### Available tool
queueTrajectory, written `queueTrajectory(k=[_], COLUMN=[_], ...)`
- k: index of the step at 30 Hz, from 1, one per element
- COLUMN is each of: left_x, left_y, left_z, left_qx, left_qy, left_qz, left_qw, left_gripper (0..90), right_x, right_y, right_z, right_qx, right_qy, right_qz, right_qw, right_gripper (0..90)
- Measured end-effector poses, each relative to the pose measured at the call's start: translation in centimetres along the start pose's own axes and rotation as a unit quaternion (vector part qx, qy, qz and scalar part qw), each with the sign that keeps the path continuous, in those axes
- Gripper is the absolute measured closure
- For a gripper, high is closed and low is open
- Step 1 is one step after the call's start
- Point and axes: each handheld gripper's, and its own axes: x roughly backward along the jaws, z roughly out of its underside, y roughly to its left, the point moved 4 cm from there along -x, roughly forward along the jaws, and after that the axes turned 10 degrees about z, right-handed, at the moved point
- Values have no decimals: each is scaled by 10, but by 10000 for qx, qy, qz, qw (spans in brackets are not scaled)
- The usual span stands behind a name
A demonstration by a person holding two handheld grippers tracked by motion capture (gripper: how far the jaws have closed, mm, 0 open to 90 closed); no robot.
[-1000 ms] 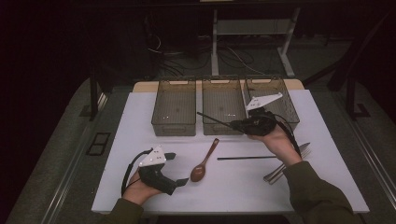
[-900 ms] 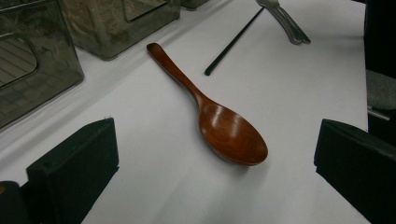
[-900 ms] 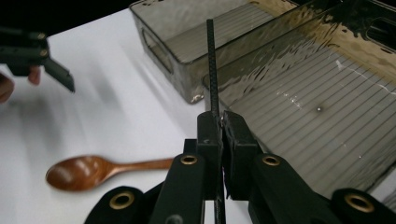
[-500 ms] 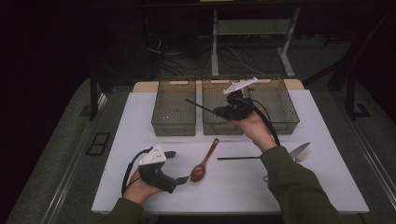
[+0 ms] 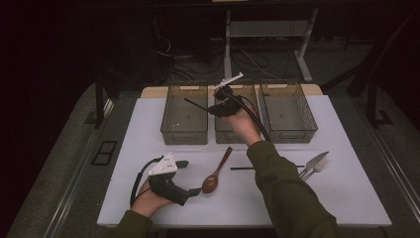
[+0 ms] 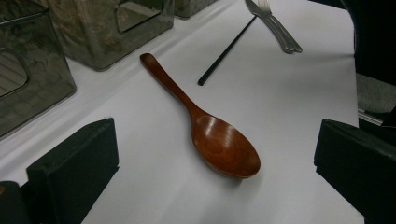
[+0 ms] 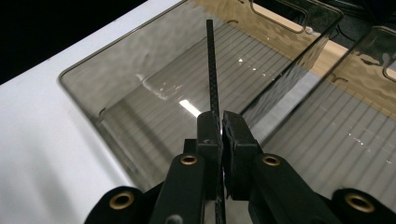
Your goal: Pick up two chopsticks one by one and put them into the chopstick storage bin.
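Right gripper point(image 7: 220, 128), jaws closed on a black chopstick point(image 7: 212, 70). The chopstick is a thin, straight, dark rod of even width with a finely ribbed or woven surface; its free end projects forward beyond the pads, and a short length runs back below them. In the right gripper view it hangs above the left bin point(image 7: 93, 84), a smoky translucent box with a ribbed floor and a cut-out handle in its far wall. In the high view the right gripper point(image 5: 218, 105) is raised over the gap between the left bin point(image 5: 184, 135) and the middle bin point(image 5: 220, 136), with the chopstick point(image 5: 195, 104) slanting out over the left bin; whether its tip is below the rim cannot be told from here.

Left gripper point(image 5: 190, 176), resting on the white table point(image 5: 148, 129) near the front edge, jaws wide apart and holding nothing. Between them in the left gripper view lies a brown wooden spoon point(image 6: 205, 126), bowl toward the camera. Beyond it lie a second chopstick point(image 6: 226, 51) and a fork point(image 6: 275, 25). A third bin point(image 5: 289, 111) stands at right.
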Motion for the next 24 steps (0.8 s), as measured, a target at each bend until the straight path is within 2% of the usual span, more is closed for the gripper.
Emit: queueTrajectory(k=[6, 15, 20, 22, 24], left_x=[0, 1, 0, 0, 0], left_y=[-1, -1, -1, -1, -1], left_z=[-1, -2, -2, -2, -2], left_qx=[-23, -11, -12, -27, -29], left_qy=[-13, -56, -46, -36, -36], left_qz=[22, 37, 66, 68, 81], left_qw=[10000, 10000, 10000, 10000, 10000], left_gripper=[0, 0, 0, 0, 0], right_x=[-22, -56, -73, -77, -80], right_y=[6, 25, 31, 33, 36], right_z=[-12, -27, -32, -32, -32], right_qx=[-137, -226, -345, -410, -325], right_qy=[66, 200, 281, 311, 317], right_qz=[82, 173, 193, 133, 101], right_qw=[9999, 9994, 9988, 9986, 9989], right_gripper=[863, 862, 862, 859, 845])
